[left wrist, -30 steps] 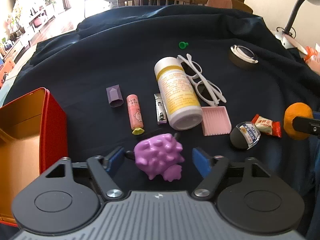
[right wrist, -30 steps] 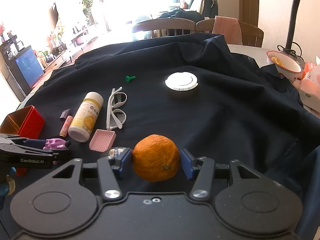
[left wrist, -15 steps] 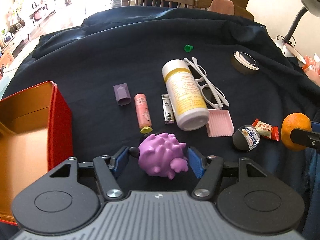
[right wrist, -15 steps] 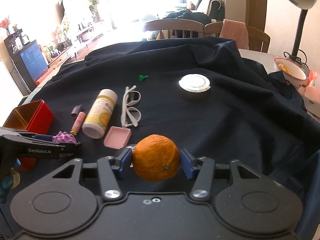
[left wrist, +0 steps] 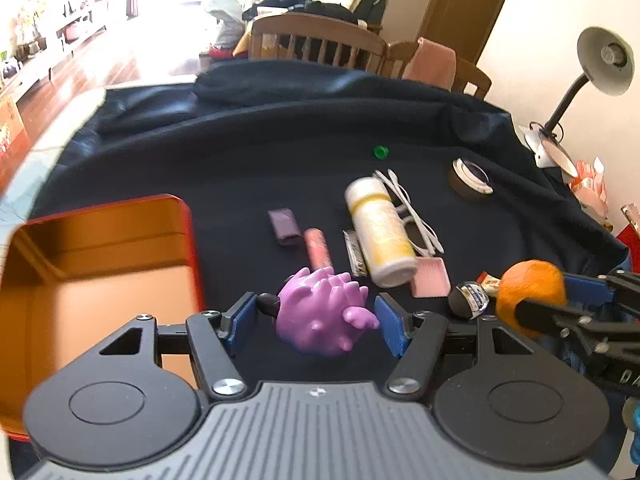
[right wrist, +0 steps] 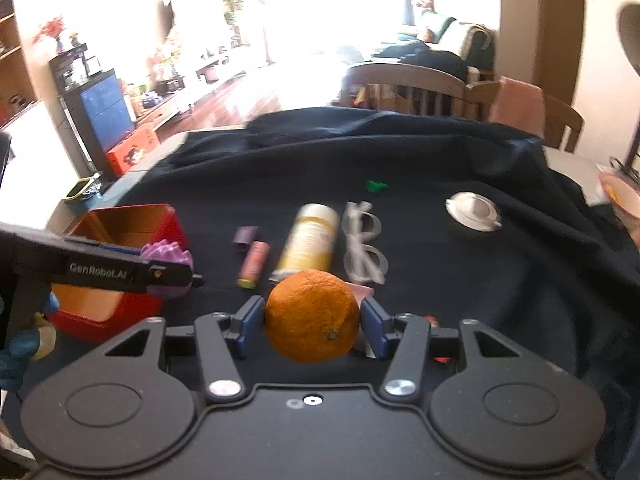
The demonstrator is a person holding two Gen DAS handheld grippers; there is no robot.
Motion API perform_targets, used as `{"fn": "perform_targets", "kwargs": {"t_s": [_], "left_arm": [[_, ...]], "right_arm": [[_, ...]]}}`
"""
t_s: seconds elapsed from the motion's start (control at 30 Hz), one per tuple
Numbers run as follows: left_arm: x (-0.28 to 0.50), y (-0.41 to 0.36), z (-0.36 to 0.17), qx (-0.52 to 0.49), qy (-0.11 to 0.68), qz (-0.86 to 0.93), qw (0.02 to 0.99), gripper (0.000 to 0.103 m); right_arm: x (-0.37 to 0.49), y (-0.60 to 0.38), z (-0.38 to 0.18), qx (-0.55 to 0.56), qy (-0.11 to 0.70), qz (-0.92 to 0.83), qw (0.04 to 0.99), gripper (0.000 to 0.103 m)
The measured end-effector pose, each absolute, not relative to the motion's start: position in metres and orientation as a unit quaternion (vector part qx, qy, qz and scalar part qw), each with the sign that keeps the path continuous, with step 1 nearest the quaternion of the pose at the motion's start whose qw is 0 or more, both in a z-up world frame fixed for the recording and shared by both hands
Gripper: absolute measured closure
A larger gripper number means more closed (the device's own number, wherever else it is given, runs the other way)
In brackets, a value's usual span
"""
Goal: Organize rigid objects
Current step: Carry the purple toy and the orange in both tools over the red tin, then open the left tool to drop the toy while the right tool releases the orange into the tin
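My left gripper (left wrist: 317, 322) is shut on a purple spiky toy (left wrist: 324, 316) and holds it above the dark cloth, just right of the open red box (left wrist: 188, 240). My right gripper (right wrist: 313, 326) is shut on an orange (right wrist: 312, 314), raised over the near middle of the table. In the left wrist view the orange (left wrist: 532, 292) shows at the right. In the right wrist view the purple toy (right wrist: 166, 258) hangs in front of the red box (right wrist: 120, 216).
On the cloth lie a white bottle (left wrist: 380, 232), white glasses (left wrist: 416, 220), a pink tube (left wrist: 318, 248), a purple cap (left wrist: 284, 226), a nail clipper (left wrist: 354, 254), a pink tray (left wrist: 430, 282) and a green piece (left wrist: 381, 151). A round lid (left wrist: 472, 176) and a lamp (left wrist: 600, 68) stand at the right.
The left gripper's pads closed onto the purple toy and lifted it off the cloth. Both grippers rose and drew back; the right one kept its hold on the orange.
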State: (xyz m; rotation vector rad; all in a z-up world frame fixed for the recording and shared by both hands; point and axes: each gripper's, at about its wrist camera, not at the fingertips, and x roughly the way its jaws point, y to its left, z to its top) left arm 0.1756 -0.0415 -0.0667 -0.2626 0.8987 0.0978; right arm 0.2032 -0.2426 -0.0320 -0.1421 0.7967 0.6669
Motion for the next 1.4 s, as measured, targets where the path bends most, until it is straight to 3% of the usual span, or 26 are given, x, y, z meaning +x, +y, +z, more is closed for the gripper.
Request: {"fn": "perform_targets", "kwargs": {"t_s": [0.33, 0.8, 1.4], "left_arm": [[0.143, 0.028, -0.045, -0.136, 0.412, 0.070, 0.898, 0.039], [0.137, 0.123, -0.072, -0.152, 0.432, 0.114, 0.881, 0.039], [0.169, 0.149, -0.104, -0.124, 0.454, 0.096, 0.877, 0.039]], "right_arm": [[0.178, -0.155, -0.020, -0.099, 0.366, 0.368, 0.849, 0.051], [0.162, -0.038, -0.038, -0.152, 0.364, 0.428, 0.813, 0.051], [0.163, 0.034, -0.089, -0.238, 0.377, 0.440, 0.780, 0.052]]}}
